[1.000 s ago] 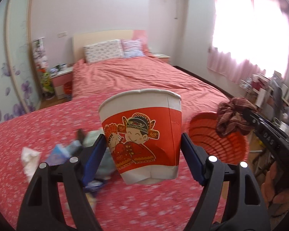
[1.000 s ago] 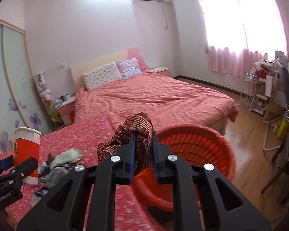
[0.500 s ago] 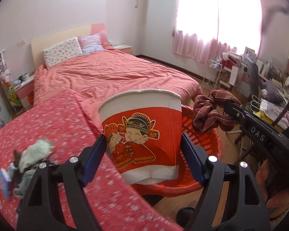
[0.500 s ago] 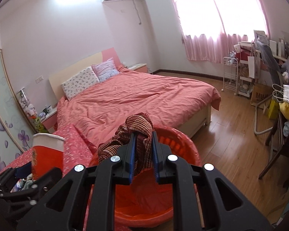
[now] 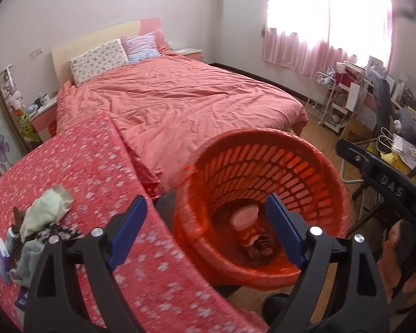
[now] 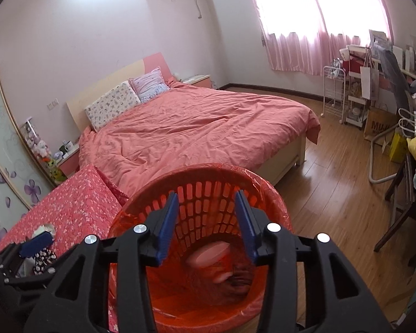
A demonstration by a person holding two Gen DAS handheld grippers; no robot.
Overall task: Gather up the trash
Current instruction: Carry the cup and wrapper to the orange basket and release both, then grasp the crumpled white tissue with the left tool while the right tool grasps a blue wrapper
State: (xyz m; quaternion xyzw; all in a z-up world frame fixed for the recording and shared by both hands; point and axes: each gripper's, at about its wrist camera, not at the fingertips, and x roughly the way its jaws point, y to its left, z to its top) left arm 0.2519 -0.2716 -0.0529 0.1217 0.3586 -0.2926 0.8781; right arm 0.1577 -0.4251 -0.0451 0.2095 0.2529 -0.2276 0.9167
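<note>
Bedroom light comes pink through the curtains at the far right, falling on a wide bed [image 5: 180,105] with a salmon cover; nearer, a bench [image 5: 77,166] under a red flowered cloth runs along the left, and an orange basket [image 5: 330,177] lined with a red bag stands just off its near right corner. Both tools hang over that basket. The left hand-held gripper [image 5: 205,230] is released, its jaws having just been opening, and nothing sits between them now; a second ago they were clamped on the red paper cup [image 5: 248,229], which now lies tipped on its side at the bottom of the basket. The right hand-held gripper [image 6: 206,223] is likewise released, jaws just parted and empty, where a second ago they pinched the brown checked cloth [image 5: 259,249]; that cloth is now a dark heap in the basket bottom, touching the cup. From the right wrist view both items look blurred, so they may not have settled yet.

So two pieces are in, and both tools are free for another trip. More waits on the bench at the near left: a crumpled pale green wad [image 5: 45,213], a dark flower-patterned piece [image 5: 55,229] beside it, and a small blue and white packet [image 5: 1,258] at the edge. My guess is that this pile comes next, and the job looks partway done rather than near its end
</note>
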